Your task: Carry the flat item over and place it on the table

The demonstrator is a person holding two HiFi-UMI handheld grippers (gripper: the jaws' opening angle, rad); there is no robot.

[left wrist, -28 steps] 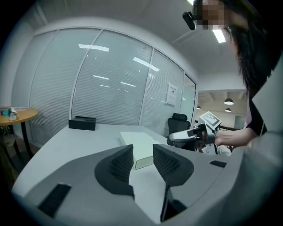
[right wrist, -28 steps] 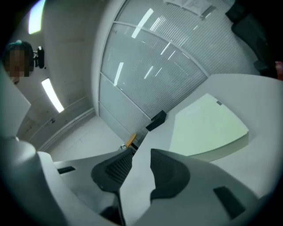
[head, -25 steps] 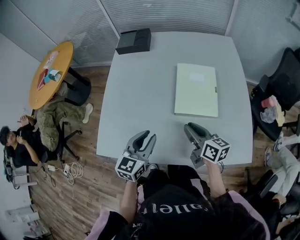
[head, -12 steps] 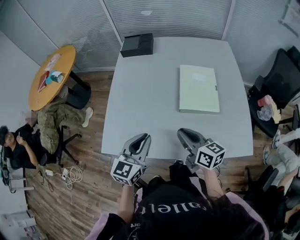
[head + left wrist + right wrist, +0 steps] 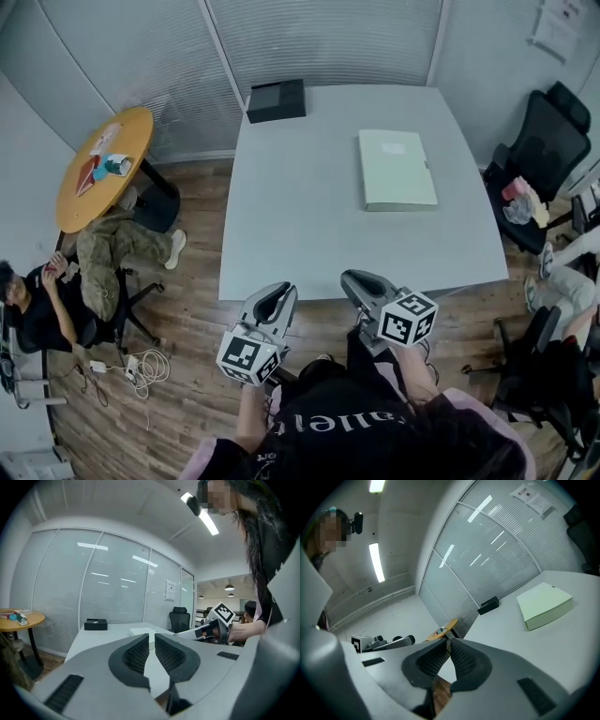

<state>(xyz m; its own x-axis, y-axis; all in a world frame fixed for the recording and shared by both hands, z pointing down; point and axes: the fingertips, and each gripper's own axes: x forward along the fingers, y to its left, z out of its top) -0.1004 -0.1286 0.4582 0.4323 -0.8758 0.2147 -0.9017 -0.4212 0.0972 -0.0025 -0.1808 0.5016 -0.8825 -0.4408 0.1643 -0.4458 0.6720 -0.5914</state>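
Note:
The flat item, a pale green box (image 5: pixel 397 169), lies on the right half of the grey table (image 5: pixel 300 197); it also shows in the right gripper view (image 5: pixel 544 604) and, small, in the left gripper view (image 5: pixel 140 631). Both grippers are held near my body, short of the table's near edge and over the wooden floor. My left gripper (image 5: pixel 281 292) (image 5: pixel 151 637) is shut with only a thin slit between its pads and nothing in it. My right gripper (image 5: pixel 354 279) (image 5: pixel 449 644) is shut and empty too. Neither touches the green box.
A black box (image 5: pixel 276 99) sits at the table's far left corner. A round wooden side table (image 5: pixel 101 159) and a seated person (image 5: pixel 37 300) are at the left, with cables (image 5: pixel 141 347) on the floor. Black chairs (image 5: pixel 539 159) stand at the right.
Both grippers have drawn back from the table's near edge toward my body, and their jaws have closed. The table and green box now sit farther away in view.

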